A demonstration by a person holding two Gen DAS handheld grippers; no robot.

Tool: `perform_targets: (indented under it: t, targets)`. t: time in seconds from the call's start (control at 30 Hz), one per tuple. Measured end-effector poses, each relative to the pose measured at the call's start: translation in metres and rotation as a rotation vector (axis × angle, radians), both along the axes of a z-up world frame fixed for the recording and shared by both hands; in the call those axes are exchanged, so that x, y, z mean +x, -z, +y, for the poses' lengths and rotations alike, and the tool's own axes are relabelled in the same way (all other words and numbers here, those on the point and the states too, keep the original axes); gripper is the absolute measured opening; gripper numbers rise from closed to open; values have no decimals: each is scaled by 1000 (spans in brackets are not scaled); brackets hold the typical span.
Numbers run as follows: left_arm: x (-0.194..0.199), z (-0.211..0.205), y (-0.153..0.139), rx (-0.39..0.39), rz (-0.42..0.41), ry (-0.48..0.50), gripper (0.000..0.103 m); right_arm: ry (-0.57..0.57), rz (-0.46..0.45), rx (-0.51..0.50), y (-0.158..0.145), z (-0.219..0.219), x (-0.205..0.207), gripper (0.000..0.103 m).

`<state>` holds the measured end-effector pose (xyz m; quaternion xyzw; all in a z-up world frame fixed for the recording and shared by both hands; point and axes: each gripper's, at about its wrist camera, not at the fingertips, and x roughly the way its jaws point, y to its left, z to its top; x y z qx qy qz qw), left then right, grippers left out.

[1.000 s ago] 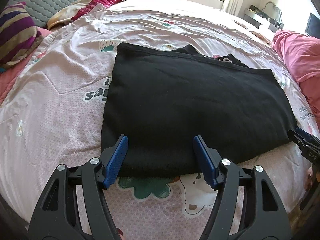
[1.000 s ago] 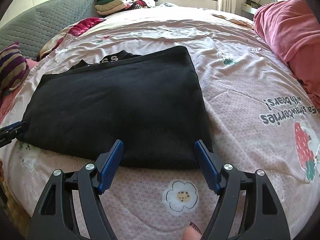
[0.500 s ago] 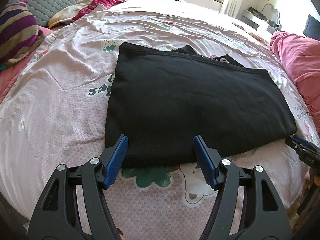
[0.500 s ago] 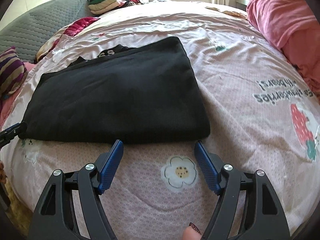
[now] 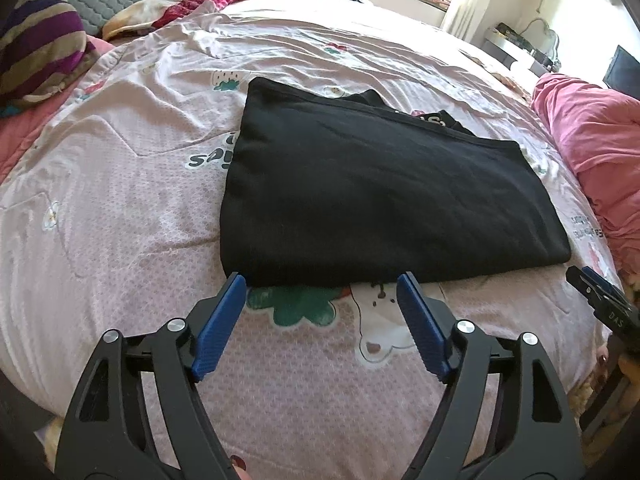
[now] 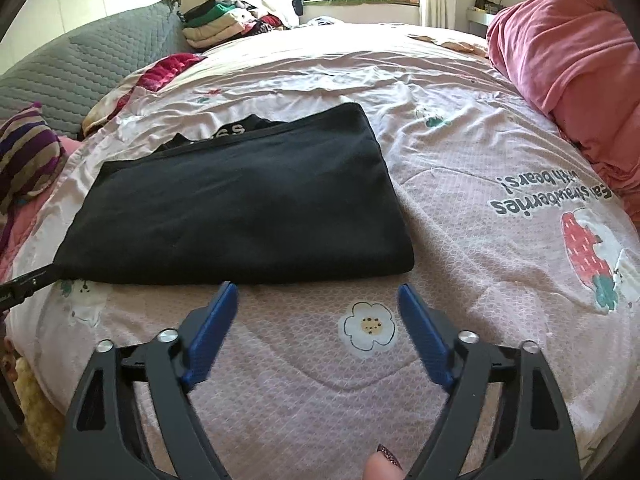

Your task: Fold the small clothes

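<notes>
Blue-padded jaws of the left gripper (image 5: 320, 284) are standing apart, having just been opening, nothing between them; pad tips are sitting just short of the folded black knit garment (image 5: 372, 192). The right gripper (image 6: 316, 292) is likewise gaping, just opened wider, empty. The garment is lying flat on the pink printed quilt (image 6: 460, 240), directly ahead of both, its long axis running side to side across the bed. Its near edge looks closer to the left jaws. Right view is showing white lettering on a tucked layer at the far edge more fully, plus a pink bundled blanket (image 6: 568, 60); left view is showing the striped pillow (image 5: 36, 48) in full.
</notes>
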<state>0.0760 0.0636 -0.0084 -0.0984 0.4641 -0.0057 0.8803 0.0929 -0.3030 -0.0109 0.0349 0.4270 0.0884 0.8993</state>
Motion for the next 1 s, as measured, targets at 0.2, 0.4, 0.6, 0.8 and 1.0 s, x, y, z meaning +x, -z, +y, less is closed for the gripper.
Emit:
perform_targets:
  t: [0.2, 0.4, 0.6, 0.8, 1.0]
  targets:
    - [-8, -1, -9, -5, -24, -10, 85, -22, -32, -9, -13, 8, -9, 94]
    - [-13, -1, -19, -2, -44, -16, 93, -37, -70, -25, -24, 16, -16, 98]
    - [-16, 3, -27, -1, -63, -34, 93, -57, -93, -32, -33, 24, -19, 98]
    - [-19, 9, -32, 3, -72, -52, 93, -89, -123, -29, -42, 38, -23, 98]
    - [-21, 17, -35, 9, -75, -72, 93, -133, -138, -31, -49, 55, -24, 98]
